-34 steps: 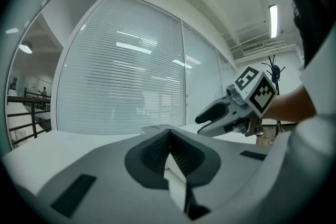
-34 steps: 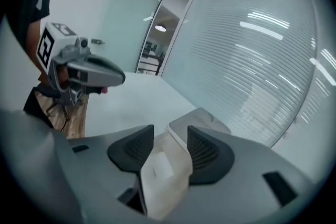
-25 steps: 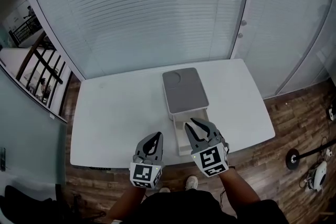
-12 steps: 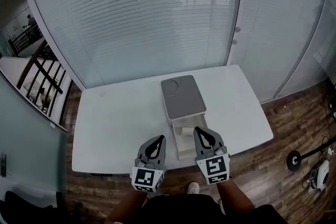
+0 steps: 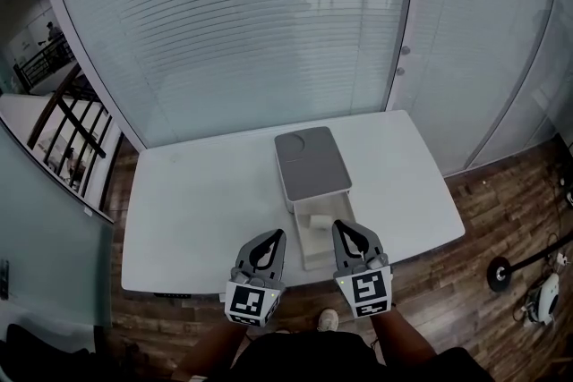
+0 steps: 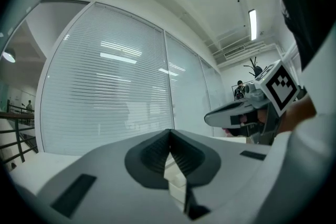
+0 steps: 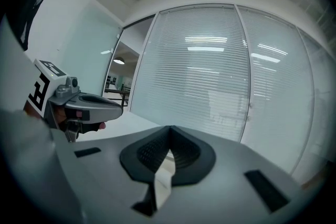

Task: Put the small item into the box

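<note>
A white open box [image 5: 320,251] stands at the table's near edge, its grey lid [image 5: 312,160] lying flat behind it. A small pale block [image 5: 316,218] rests inside the box near the lid end. My right gripper [image 5: 341,227] hovers at the box's right side, shut and holding nothing. My left gripper [image 5: 277,235] hangs left of the box, also shut and empty. In the left gripper view the jaws [image 6: 169,131] meet at their tips, and the right gripper [image 6: 247,112] shows beside them. In the right gripper view the jaws [image 7: 169,129] are pressed together, with the left gripper [image 7: 79,104] at the left.
The white table [image 5: 206,201] stands against a glass wall with blinds [image 5: 251,22]. Wooden floor [image 5: 510,210] lies to the right, with a cable and small devices [image 5: 537,300] on it. A railing [image 5: 63,121] is at far left.
The right gripper was open over the box a second ago; it has shut and drawn back toward the person. The left gripper has barely moved.
</note>
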Demonstrator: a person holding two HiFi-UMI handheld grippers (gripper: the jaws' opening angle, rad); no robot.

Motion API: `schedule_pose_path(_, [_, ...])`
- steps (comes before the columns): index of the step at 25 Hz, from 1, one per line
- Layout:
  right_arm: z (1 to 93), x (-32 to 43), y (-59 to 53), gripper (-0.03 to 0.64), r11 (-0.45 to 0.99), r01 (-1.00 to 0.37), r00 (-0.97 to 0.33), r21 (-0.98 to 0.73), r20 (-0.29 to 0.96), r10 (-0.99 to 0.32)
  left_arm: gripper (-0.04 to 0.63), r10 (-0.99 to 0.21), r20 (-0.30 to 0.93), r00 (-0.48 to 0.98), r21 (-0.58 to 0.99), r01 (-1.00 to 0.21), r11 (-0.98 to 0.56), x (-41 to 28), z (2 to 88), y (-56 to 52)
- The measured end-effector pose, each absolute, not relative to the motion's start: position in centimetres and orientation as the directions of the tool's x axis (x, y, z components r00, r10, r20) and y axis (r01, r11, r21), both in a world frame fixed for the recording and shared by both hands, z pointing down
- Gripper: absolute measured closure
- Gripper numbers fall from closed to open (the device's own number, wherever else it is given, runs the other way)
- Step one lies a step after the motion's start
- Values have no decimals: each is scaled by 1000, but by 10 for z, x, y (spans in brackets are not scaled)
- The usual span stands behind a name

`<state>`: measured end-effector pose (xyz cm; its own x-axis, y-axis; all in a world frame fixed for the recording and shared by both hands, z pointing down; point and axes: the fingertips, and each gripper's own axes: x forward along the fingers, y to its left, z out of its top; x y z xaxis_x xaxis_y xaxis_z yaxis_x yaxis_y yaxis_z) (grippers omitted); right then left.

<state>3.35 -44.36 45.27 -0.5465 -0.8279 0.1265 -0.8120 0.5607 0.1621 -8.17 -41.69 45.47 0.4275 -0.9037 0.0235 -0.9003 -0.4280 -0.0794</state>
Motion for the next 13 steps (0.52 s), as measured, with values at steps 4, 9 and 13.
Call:
schedule_pose_path(4, [454,36,-444,614,561,-816,-545,142,138,-827,586,-901,18,433,-71,-899,-433,-83,450,-418])
schedule_pose_path(9, [452,43,-445,614,554,-819,-539,149,128,-832,586,-909,16,417,-8,-909,-417,-85,452,-420])
schedule_pose_path(13, [456,48,-445,614,550,-821,-534,155,132,-835,586,-910,25,413,6,-911,-413,-82,457,-418])
